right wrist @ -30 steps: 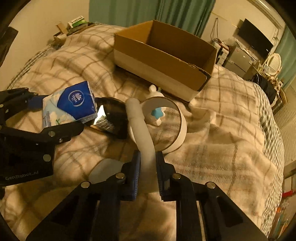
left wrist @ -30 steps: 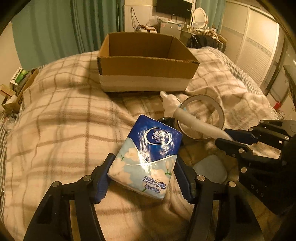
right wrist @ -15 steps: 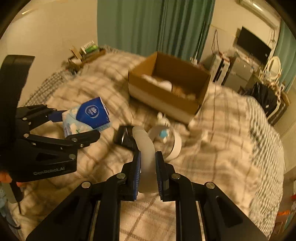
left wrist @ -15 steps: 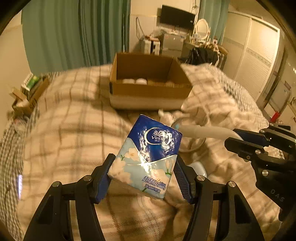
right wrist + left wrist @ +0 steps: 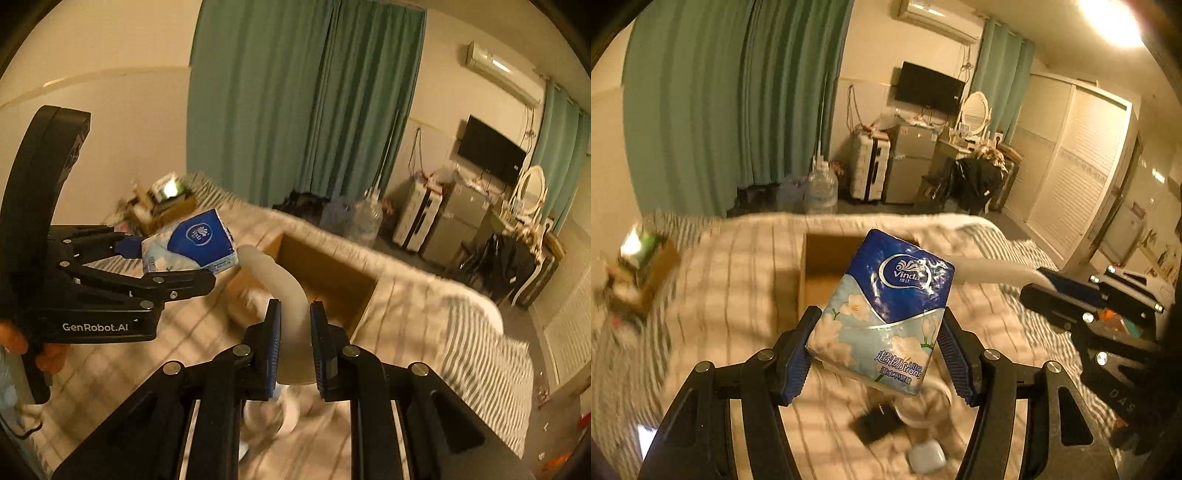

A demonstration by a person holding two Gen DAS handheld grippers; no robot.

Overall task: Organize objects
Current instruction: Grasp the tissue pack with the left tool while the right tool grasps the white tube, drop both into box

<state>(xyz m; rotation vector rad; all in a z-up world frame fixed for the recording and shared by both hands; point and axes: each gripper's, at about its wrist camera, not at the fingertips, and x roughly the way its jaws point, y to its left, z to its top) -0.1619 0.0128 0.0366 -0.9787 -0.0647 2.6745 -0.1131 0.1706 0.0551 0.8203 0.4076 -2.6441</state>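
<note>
Nearest me, my left gripper (image 5: pixel 879 354) has both blue pads pressed against the sides of the tissue pack (image 5: pixel 886 306), clamped low so most of the pack stands up toward twelve o'clock, logo facing the lens. I judge that low hold keeps the soft pack from folding as it travels. Below it, at about six o'clock on the plaid bedding (image 5: pixel 731 280), lie a dark flat object (image 5: pixel 877 424) and a small white case (image 5: pixel 925 458), both still to be sorted.

My right gripper (image 5: pixel 295 343) is closed on the pale curved handle (image 5: pixel 286 291), which rises between the pads and arcs toward eleven o'clock. What hangs beneath the pads is too blurred to tell.

Farther off, the cardboard box (image 5: pixel 325 273) sits open at twelve o'clock, just beyond both loads. I take it as the destination, so both items are lifted high to clear its wall. Beyond stand the green curtains (image 5: pixel 295 92).
</note>
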